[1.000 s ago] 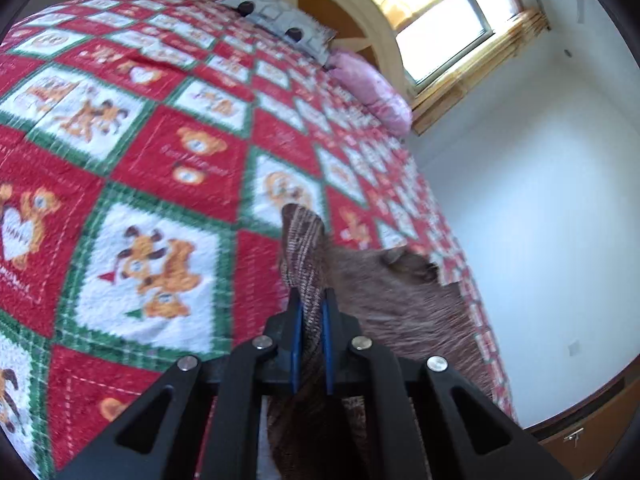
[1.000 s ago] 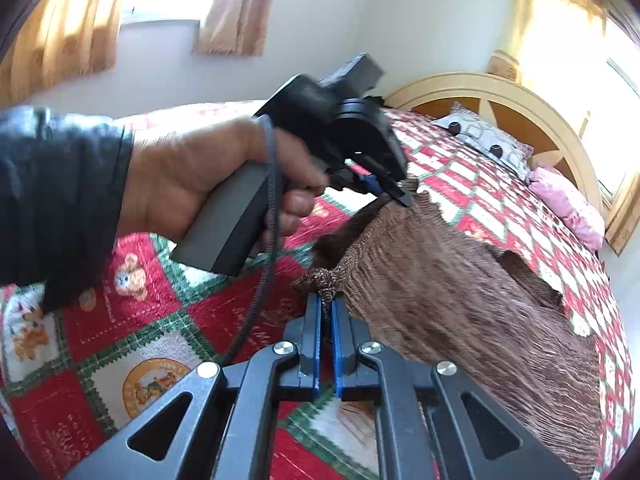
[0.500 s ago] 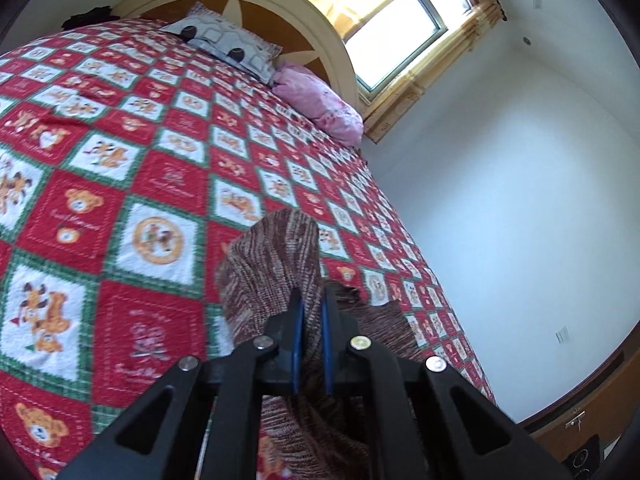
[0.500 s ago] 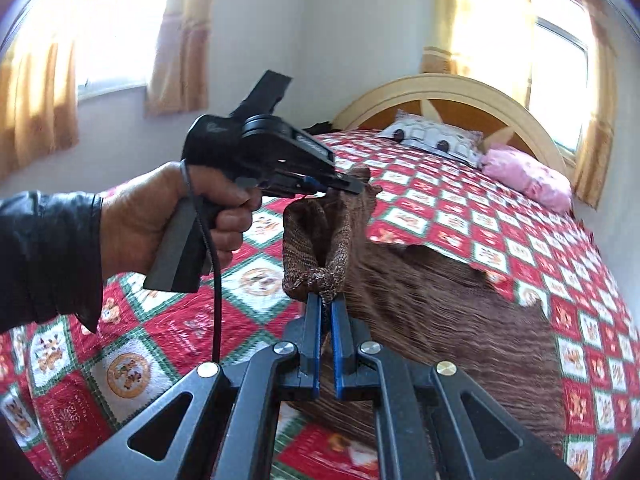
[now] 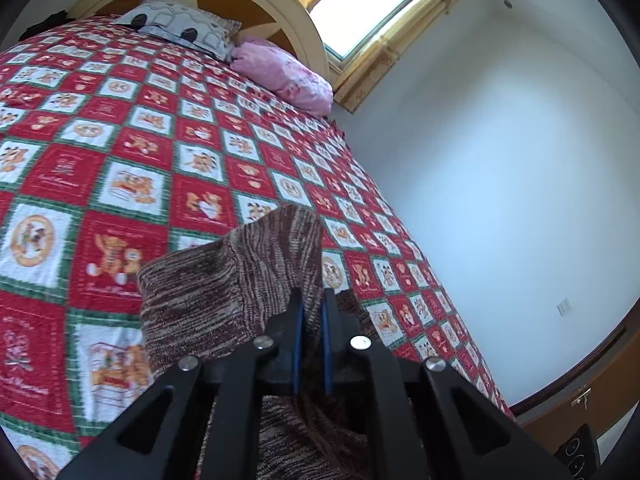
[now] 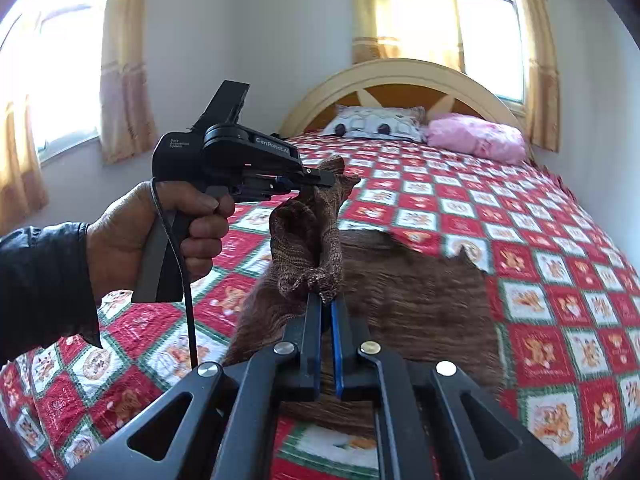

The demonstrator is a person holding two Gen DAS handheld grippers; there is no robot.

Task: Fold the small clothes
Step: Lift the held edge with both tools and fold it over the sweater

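Observation:
A brown knitted garment (image 6: 416, 296) lies partly on the bed, its near edge lifted. My left gripper (image 5: 311, 300) is shut on one corner of the brown garment (image 5: 224, 288), which drapes down from the jaws. In the right wrist view the left gripper (image 6: 332, 179) is held in a hand above the bed with the cloth hanging from it. My right gripper (image 6: 326, 302) is shut on another bunched corner of the same edge, just below the left gripper.
The bed has a red, green and white patchwork quilt (image 6: 540, 240). A grey patterned pillow (image 6: 376, 124) and a pink pillow (image 6: 476, 138) lie at the cream headboard (image 6: 404, 74). Curtained windows and white walls surround the bed.
Both grippers have risen with the garment edge, lifting it off the quilt. The left gripper has levelled out and the held edge now hangs between the two grippers.

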